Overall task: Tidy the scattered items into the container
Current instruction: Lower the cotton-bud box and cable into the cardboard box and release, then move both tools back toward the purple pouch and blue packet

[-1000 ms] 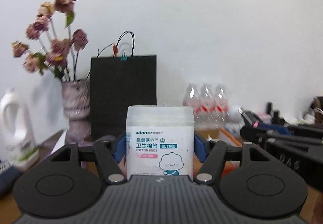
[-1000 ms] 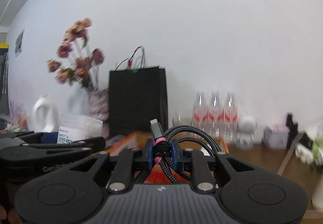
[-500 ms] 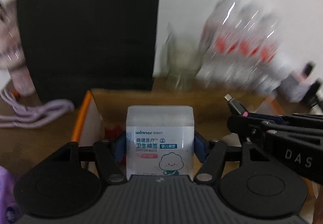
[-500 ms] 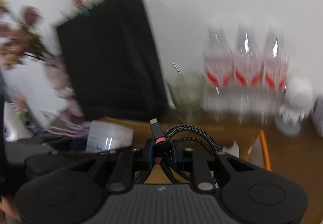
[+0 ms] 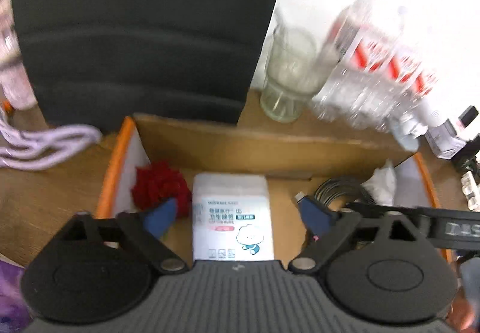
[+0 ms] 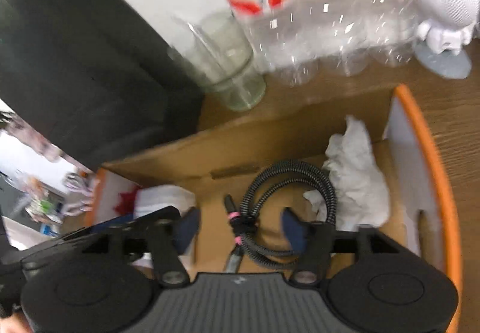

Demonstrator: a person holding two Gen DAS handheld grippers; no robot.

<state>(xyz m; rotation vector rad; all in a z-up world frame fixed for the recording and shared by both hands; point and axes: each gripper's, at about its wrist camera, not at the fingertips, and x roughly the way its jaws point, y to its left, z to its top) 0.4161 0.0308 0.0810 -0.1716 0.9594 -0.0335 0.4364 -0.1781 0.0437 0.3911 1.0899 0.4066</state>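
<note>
Over the cardboard box [image 5: 240, 134], orange-rimmed, both grippers point down into its interior.

Left gripper [image 5: 237, 216]: jaws have just been opening and stand spread wide; the cotton bud box [image 5: 232, 213] sits between them, pads clear of its sides, seemingly released onto the box floor.

Right gripper [image 6: 238, 223]: jaws likewise just opening, spread; the coiled black cable [image 6: 288, 198] lies between them, untouched by the pads.

Already inside: red pompom [image 5: 160, 186] at the left wall, crumpled white tissue [image 6: 357, 177] at the right.

Remaining, by judgement: a lilac cord [image 5: 45, 143] lies on the table outside, possibly still to be collected.

Unclear: motion blur softens everything; the near wall of the box is hidden behind the gripper bodies; the table beyond is cut off.
</note>
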